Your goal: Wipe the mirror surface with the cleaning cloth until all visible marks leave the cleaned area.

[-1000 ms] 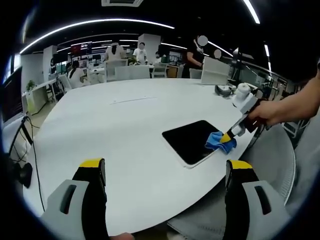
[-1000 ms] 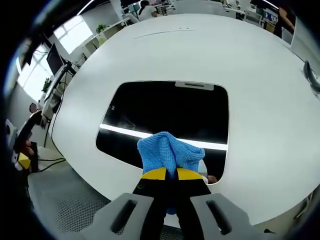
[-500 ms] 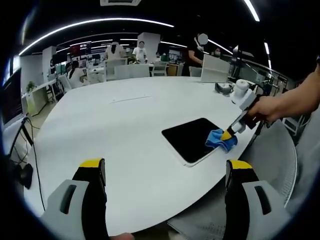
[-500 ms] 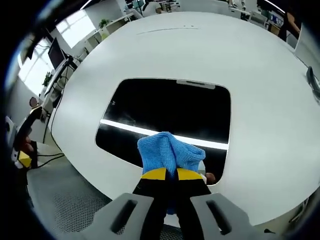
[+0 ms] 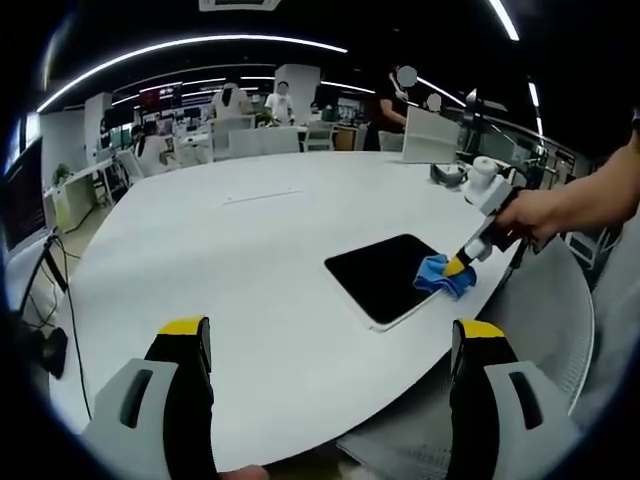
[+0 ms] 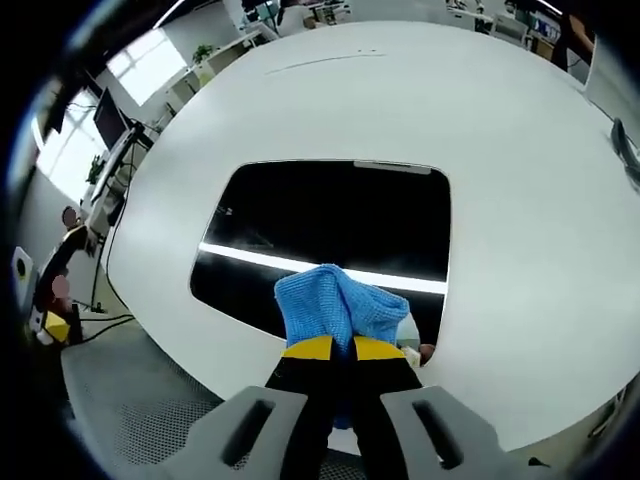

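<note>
Mirror: dark rectangular panel, lying flat on the white table near its edge; reflects a bright ceiling light strip. No readable writing or brand on it.

Cloth: blue, bunched, pressed on the mirror's near corner.

Right gripper: jaws clamped on the cloth.

Left gripper: jaws wide apart, empty, short of the mirror, above the table edge.
</note>
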The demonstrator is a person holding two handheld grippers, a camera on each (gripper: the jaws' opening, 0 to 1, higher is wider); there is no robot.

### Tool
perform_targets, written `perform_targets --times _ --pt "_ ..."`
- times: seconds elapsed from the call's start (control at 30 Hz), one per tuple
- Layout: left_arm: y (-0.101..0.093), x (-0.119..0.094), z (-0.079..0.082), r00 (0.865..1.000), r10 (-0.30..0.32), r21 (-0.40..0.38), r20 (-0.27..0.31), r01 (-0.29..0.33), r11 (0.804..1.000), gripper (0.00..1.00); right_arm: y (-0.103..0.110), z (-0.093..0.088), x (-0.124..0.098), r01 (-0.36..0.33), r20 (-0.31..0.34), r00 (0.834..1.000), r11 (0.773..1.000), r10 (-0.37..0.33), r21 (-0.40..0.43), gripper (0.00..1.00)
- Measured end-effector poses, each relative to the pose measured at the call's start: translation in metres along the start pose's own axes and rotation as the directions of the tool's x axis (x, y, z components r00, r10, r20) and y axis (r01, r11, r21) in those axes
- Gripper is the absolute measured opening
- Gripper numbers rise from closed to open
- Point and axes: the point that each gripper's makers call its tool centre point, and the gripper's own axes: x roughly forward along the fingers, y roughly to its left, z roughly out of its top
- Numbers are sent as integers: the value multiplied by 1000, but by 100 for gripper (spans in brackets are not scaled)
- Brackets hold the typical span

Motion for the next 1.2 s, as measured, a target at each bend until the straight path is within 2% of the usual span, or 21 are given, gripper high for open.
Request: perform_targets --times 0.63,1.2 --pt "-2 16 6 1000 -16 -2 12 16 1000 99 -31 -4 -10 35 3 999 999 -36 32 0" --pt "4 23 9 1000 -23 -8 22 23 1000 99 -37 -3 -8 46 -7 999 997 -46 56 0"
